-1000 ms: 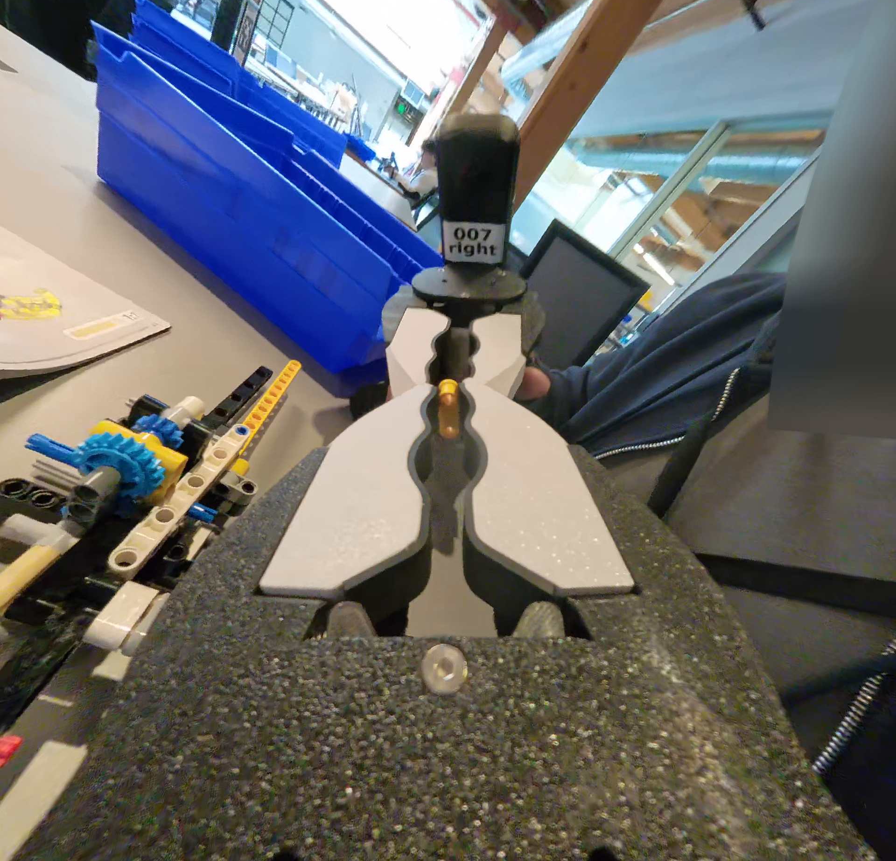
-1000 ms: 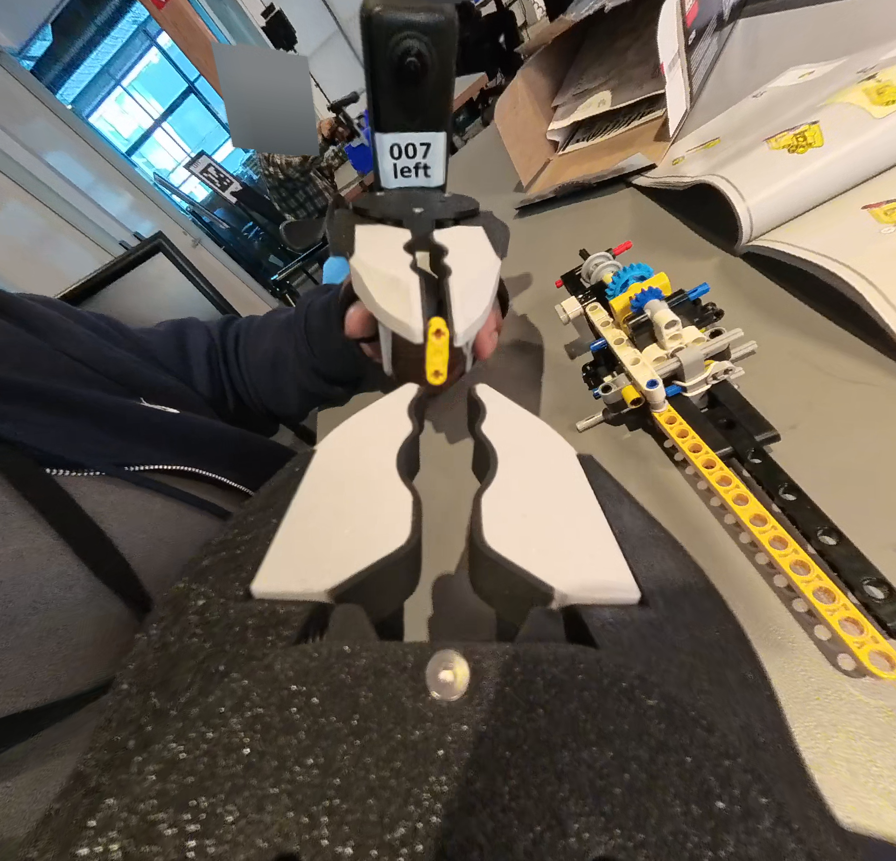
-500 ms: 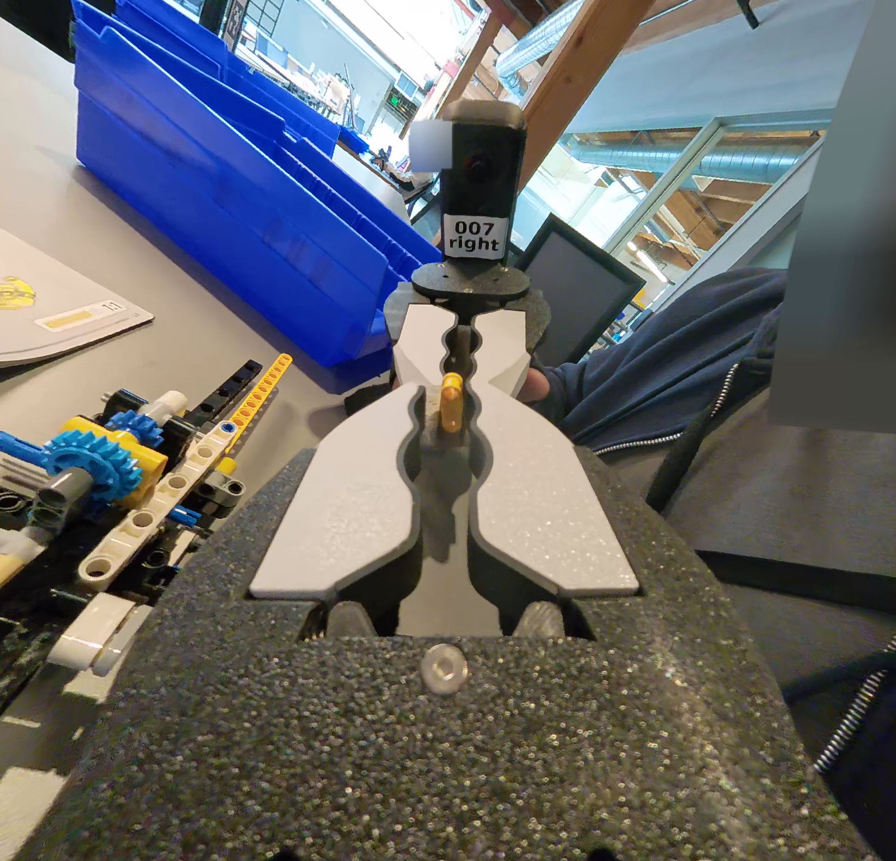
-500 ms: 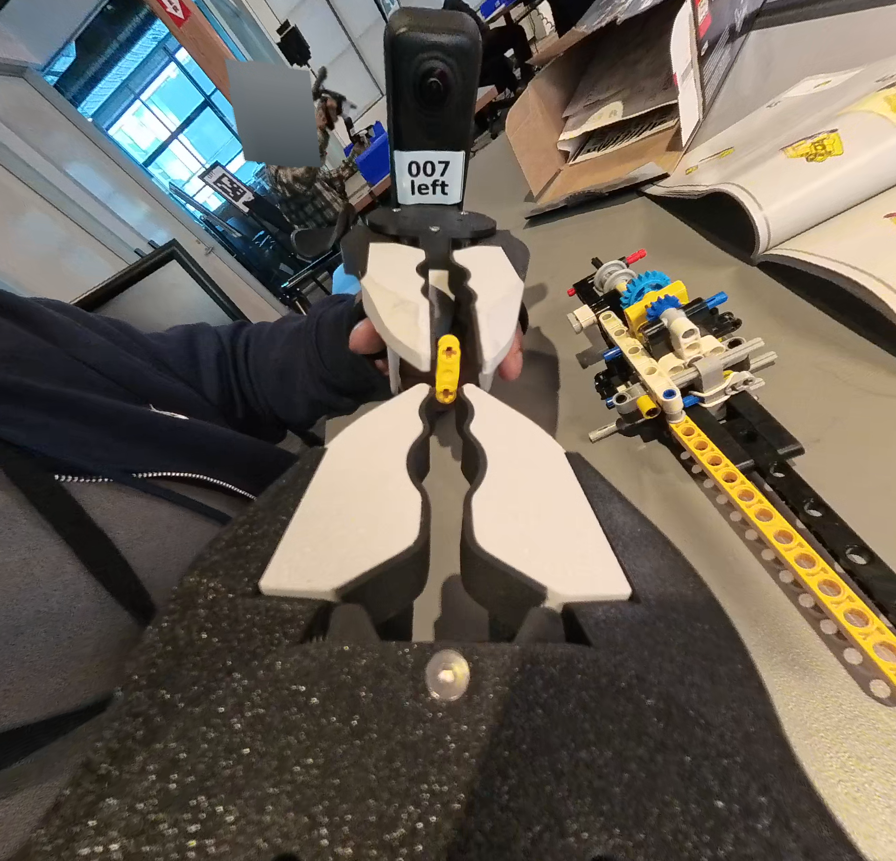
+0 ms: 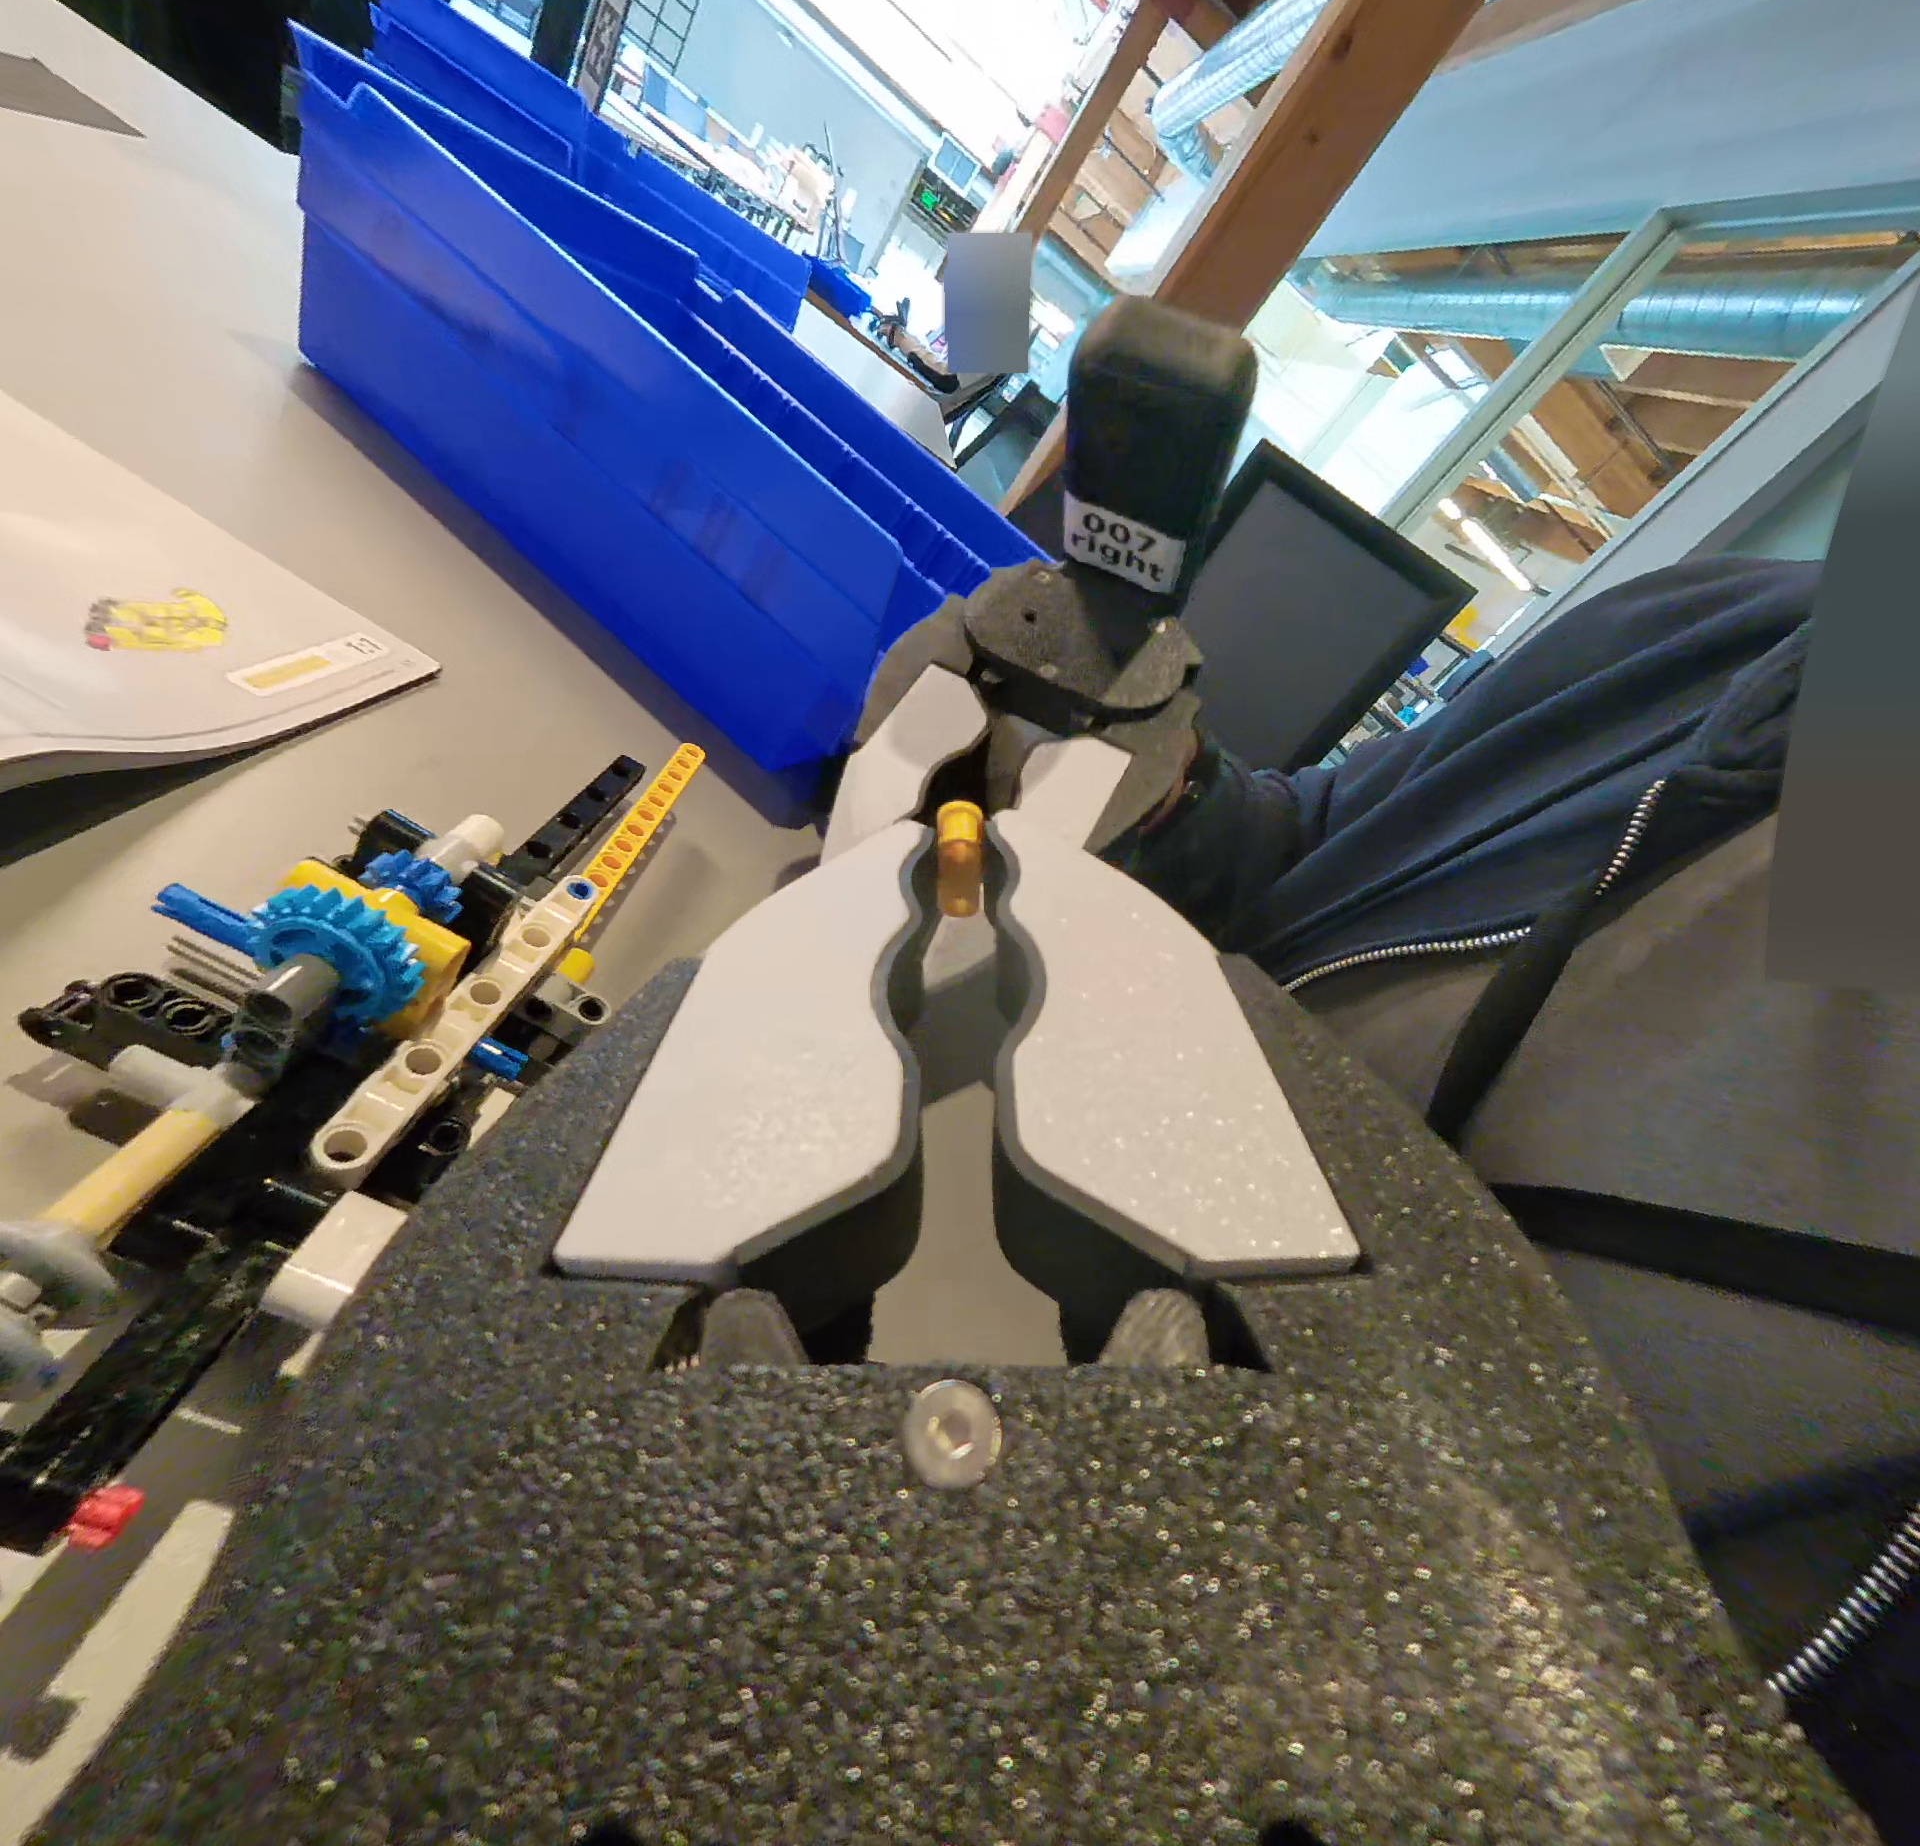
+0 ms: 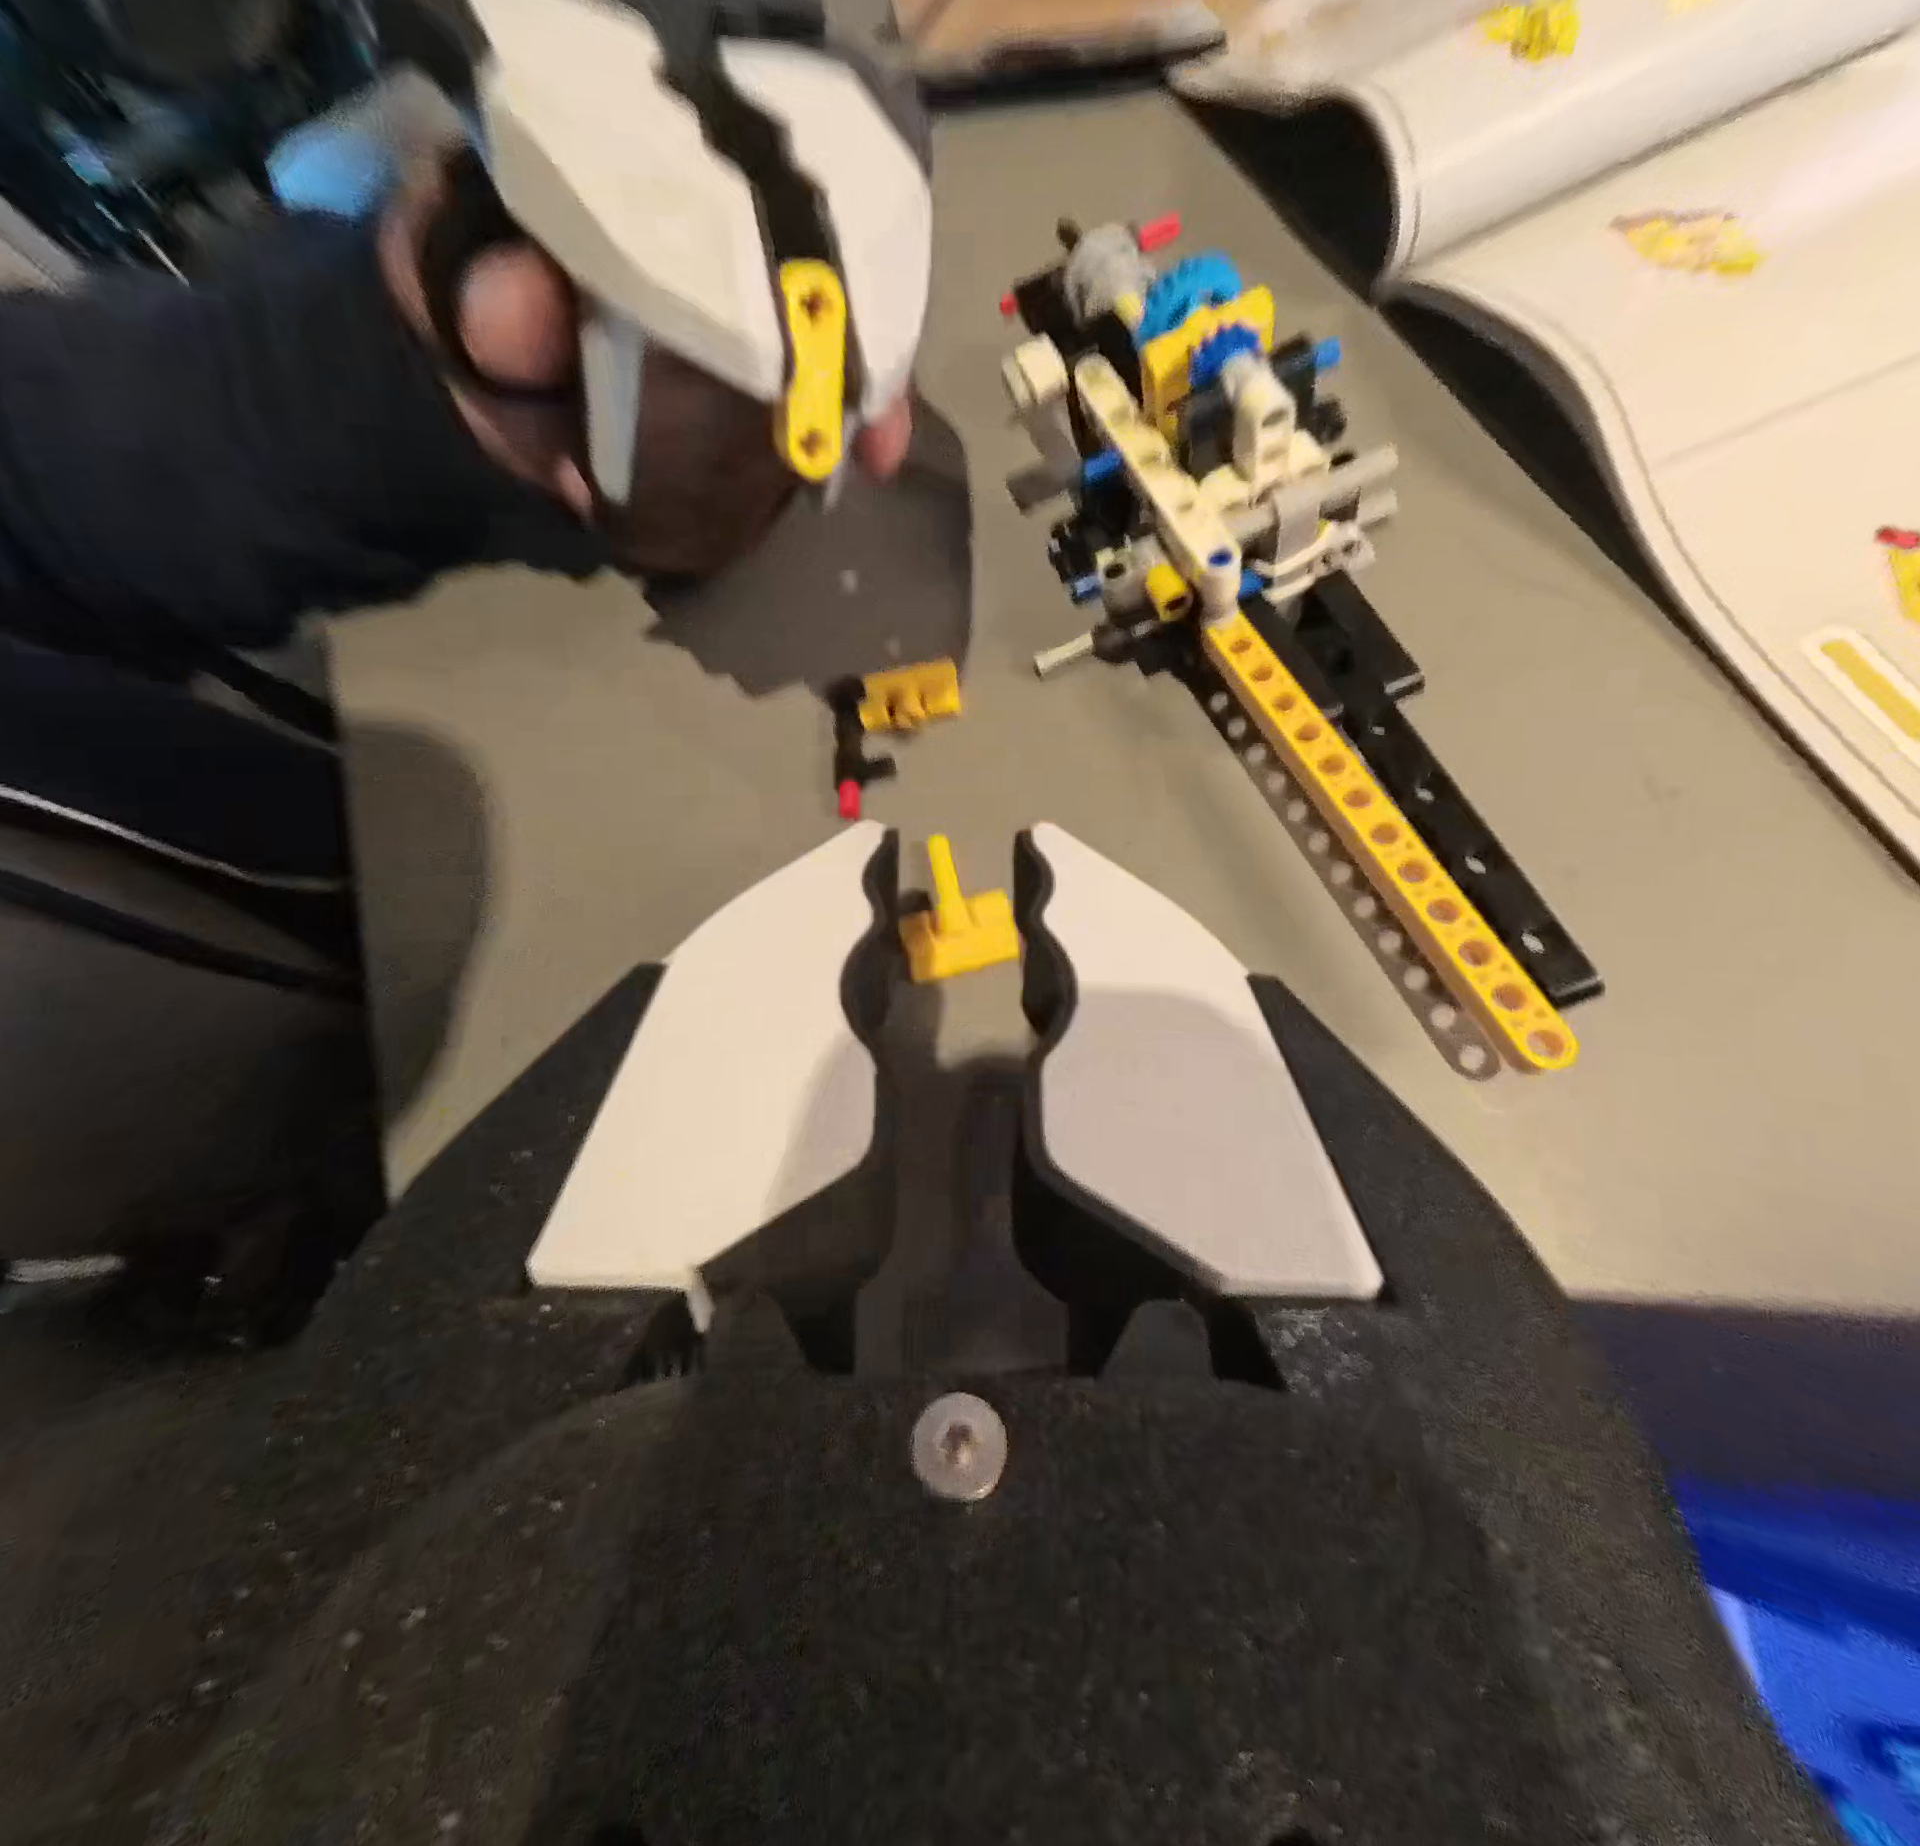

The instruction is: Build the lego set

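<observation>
Lego chassis lay on table beside manual. Left gripper kept small yellow liftarm clamped. Right gripper, jaws apart, had dropped from liftarm toward loose yellow piece: likely fetching next part.

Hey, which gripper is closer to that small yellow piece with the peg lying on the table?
Right. The right gripper is open with the small yellow piece between its fingertips. The left gripper is raised above the table farther off, shut on a short yellow beam.
</observation>
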`<state>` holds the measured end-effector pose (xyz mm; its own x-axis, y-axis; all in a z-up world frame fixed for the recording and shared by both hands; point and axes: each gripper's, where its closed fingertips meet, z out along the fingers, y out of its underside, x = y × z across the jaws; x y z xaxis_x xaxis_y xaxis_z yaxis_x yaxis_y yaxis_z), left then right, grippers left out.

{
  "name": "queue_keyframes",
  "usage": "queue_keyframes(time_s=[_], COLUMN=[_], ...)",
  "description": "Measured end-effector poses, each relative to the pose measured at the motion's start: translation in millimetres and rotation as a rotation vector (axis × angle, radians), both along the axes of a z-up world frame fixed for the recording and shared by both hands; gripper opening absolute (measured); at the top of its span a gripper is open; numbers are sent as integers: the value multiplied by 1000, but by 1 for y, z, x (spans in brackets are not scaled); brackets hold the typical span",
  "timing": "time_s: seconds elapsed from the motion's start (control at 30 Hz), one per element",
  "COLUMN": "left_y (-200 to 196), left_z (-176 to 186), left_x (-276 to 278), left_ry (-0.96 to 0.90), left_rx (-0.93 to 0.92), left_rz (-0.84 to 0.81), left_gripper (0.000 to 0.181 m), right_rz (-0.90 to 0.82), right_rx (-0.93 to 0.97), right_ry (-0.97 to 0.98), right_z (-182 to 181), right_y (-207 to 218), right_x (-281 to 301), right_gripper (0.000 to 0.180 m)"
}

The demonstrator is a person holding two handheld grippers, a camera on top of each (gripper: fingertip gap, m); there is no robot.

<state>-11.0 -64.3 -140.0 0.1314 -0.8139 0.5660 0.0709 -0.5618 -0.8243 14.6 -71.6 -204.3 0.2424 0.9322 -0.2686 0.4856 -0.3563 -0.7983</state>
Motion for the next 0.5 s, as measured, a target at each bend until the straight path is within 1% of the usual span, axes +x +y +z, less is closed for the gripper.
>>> queue_keyframes(time_s=[0.13, 0.33, 0.5], left_y=[-2, -3, -4], left_z=[-2, -5, -17], left_x=[1, 0, 0], left_ry=[26, 45, 101], left_rx=[16, 12, -34], left_rz=[-7, -10, -29], left_gripper=[8, 8, 8], right_rz=[34, 57, 67], right_rx=[97, 149, 161], right_ry=[-144, -222, -252], right_z=[-22, -30, -33], right_y=[-4, -5, -6], right_x=[1, 0, 0], right_gripper=[25, 30, 30])
